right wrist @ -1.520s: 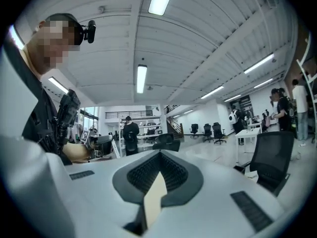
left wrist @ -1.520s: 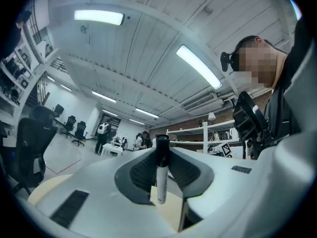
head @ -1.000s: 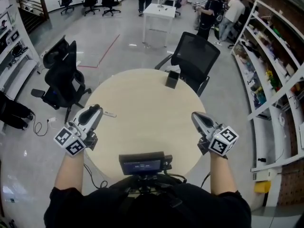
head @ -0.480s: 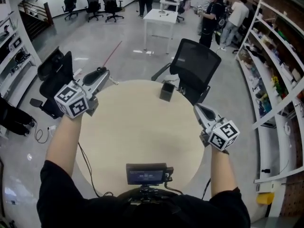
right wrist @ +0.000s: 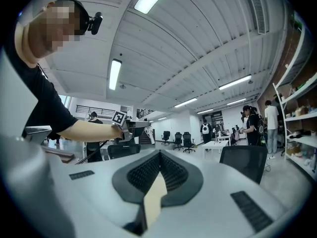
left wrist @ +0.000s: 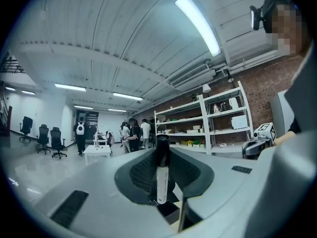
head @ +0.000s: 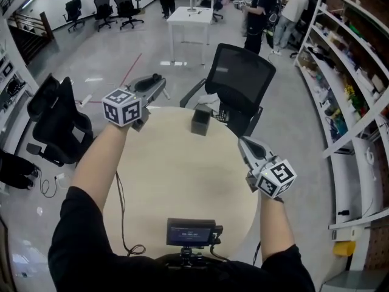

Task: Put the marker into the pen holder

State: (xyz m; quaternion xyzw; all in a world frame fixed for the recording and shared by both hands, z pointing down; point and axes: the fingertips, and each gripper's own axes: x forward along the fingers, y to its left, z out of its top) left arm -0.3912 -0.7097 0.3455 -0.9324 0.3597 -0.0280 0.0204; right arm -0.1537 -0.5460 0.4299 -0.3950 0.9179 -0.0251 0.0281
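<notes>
A white marker (left wrist: 161,180) with a black cap stands upright between the pads of my left gripper (left wrist: 161,150), which is shut on it. In the head view the left gripper (head: 157,85) is raised over the far left edge of the round table (head: 182,181), left of the black square pen holder (head: 200,120). The pen holder (left wrist: 167,209) also shows low between the jaws, under the marker's lower end. My right gripper (head: 242,142) hovers by the table's right edge, and in its own view the right gripper (right wrist: 159,155) is shut with nothing in it.
A black office chair (head: 240,78) stands just behind the pen holder. Another black chair (head: 55,123) is left of the table. A small screen device (head: 189,231) sits at the near edge. Shelving (head: 352,90) runs along the right. People stand at the room's far end.
My left gripper rose from the table's near left edge with the marker and travelled forward and right, toward the pen holder. The right gripper stayed nearly where it was.
</notes>
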